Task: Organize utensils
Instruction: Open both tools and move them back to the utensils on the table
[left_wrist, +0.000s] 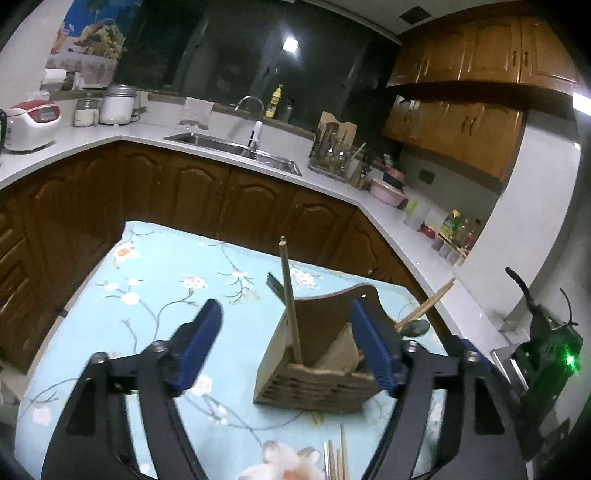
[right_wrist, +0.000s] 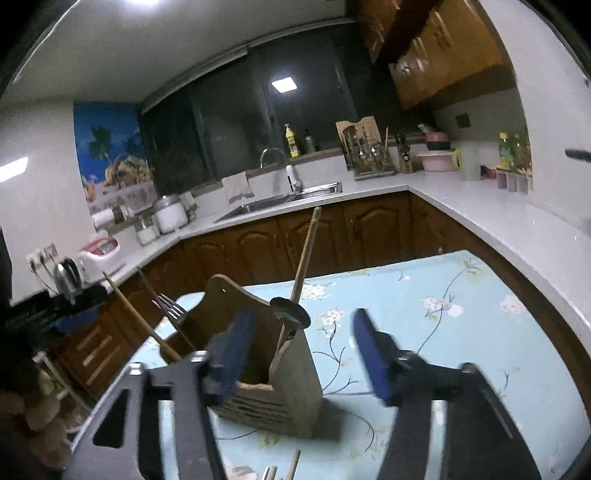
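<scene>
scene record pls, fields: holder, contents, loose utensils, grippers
holder: wooden utensil holder upright on floral tablecloth
contents: wooden stick, fork, chopstick, utensil with a round metal head
loose utensils: chopsticks on cloth, near edge
left gripper: open, holding nothing
right gripper: open, holding nothing

One wooden holder (left_wrist: 314, 369) on the desk (left_wrist: 155, 295). In it: one chopstick (left_wrist: 290, 295) standing near upright, one fork (right_wrist: 170, 306), one more chopstick (right_wrist: 140, 317) leaning out, one round-headed utensil (right_wrist: 290, 312). Loose sticks at near edge (left_wrist: 338, 461): count unclear. Two tongs: left (left_wrist: 288, 343), right (right_wrist: 299, 354).
</scene>
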